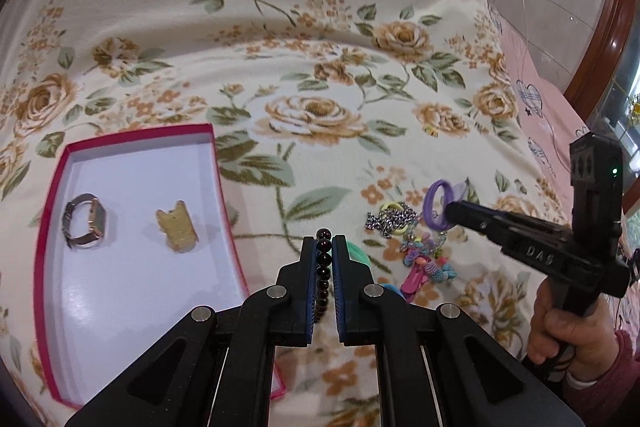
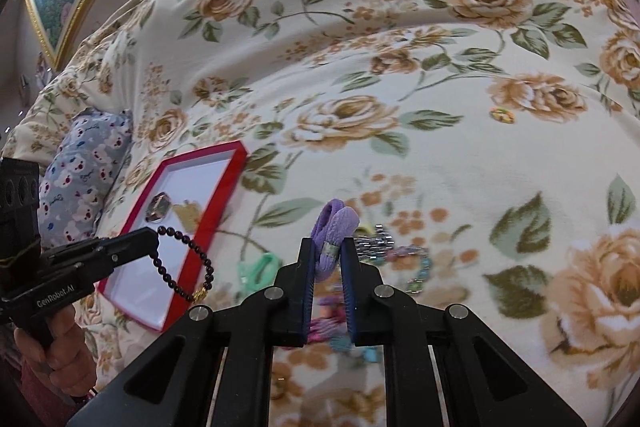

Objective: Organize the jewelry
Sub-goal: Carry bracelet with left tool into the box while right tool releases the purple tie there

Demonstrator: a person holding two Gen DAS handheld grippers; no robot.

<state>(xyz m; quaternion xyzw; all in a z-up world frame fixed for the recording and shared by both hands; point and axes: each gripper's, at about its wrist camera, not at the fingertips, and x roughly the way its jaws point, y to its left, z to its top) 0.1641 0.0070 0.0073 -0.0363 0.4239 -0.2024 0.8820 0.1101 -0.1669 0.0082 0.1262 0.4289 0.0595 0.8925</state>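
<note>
I am holding the bead bracelet [image 2: 185,264] clenched in the left gripper [image 1: 324,243] and the purple hair tie [image 2: 334,231] in the right gripper [image 2: 327,247], both lifted clear for the red box [image 1: 56,187] at lower left

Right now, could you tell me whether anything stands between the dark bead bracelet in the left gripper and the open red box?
Nothing visible does. The left gripper holds the dark bead bracelet beside the red box, near its right rim. Inside, a wristwatch and a gold hair clip lie farther back, with bare white floor nearer.
</note>
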